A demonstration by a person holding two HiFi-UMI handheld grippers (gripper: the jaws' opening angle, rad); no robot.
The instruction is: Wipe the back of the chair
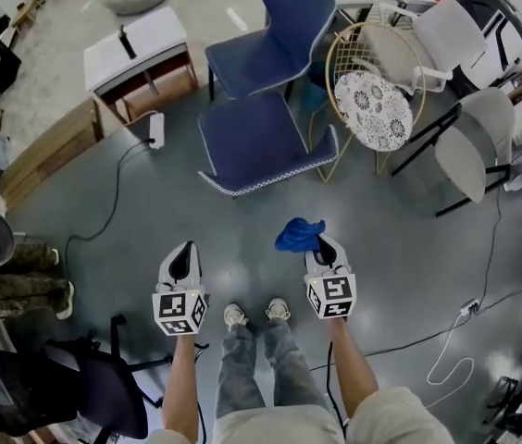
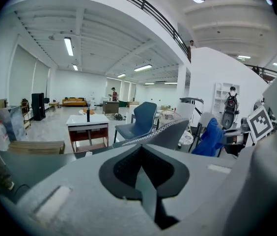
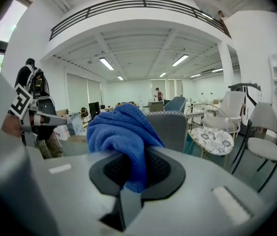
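A grey-blue chair [image 1: 259, 144] stands ahead of me with its back turned my way, the white-trimmed top edge nearest. The same chair back shows in the right gripper view [image 3: 172, 127] and the left gripper view [image 2: 170, 134]. My right gripper [image 1: 321, 248] [image 3: 131, 168] is shut on a bunched blue cloth [image 1: 298, 235] [image 3: 121, 129], held short of the chair back. The cloth [image 2: 209, 137] also shows in the left gripper view. My left gripper [image 1: 183, 259] [image 2: 141, 173] is shut and empty, level with the right one, to its left.
A second blue chair [image 1: 284, 30] faces the first from behind. At right are a gold wire chair with a patterned cushion [image 1: 372, 104] and white chairs [image 1: 469, 146]. A white desk [image 1: 141, 58], a power strip [image 1: 156, 129], a black office chair [image 1: 57, 387] and cables lie around.
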